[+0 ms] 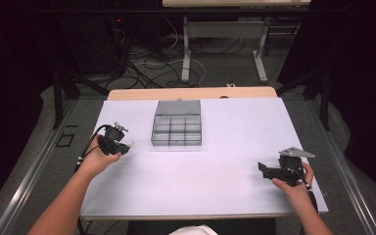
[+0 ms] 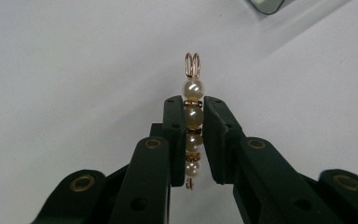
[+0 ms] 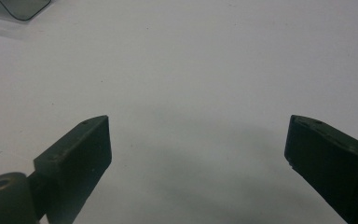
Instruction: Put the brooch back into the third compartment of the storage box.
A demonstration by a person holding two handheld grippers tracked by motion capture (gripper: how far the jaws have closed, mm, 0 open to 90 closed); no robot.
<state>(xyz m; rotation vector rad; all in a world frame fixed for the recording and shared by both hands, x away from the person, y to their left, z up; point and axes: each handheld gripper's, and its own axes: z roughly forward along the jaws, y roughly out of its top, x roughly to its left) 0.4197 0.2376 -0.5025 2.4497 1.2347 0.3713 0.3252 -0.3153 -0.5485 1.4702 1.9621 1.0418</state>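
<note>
Right gripper (image 1: 263, 170) sits nearest, low on the right side of the table (image 1: 215, 166), held in the person's right hand (image 1: 293, 183); grey three-cornered plate on top, cable trailing back toward the wrist. In the right gripper view its jaws stand wide apart with nothing between them, just bare white tabletop ahead, and a corner of the grey box (image 3: 21, 8) far off at upper left. Left gripper (image 1: 122, 147) is a bit farther up on the left side, in the left hand (image 1: 95, 159), jaws pointing toward the middle of the table. In the left gripper view the jaws are clamped tight on a pearl pin (image 2: 192, 126): a short row of cream pearls with small gold spacers on gold wire, standing upright between the pads. Pads press on the middle pearls from both sides; top pearl and a double gold wire loop stick out past the jaw tips, bottom pearl and wire end hang just below the pads. In the high view the pin shows as a pale speck at the jaw tips, too small to tell more. Past the left gripper, ahead and to its right, the grey box (image 1: 176, 123) with small compartments sits at the table's far middle, lid open and lying back; compartment contents cannot be told. Grippers well apart from each other.
</note>
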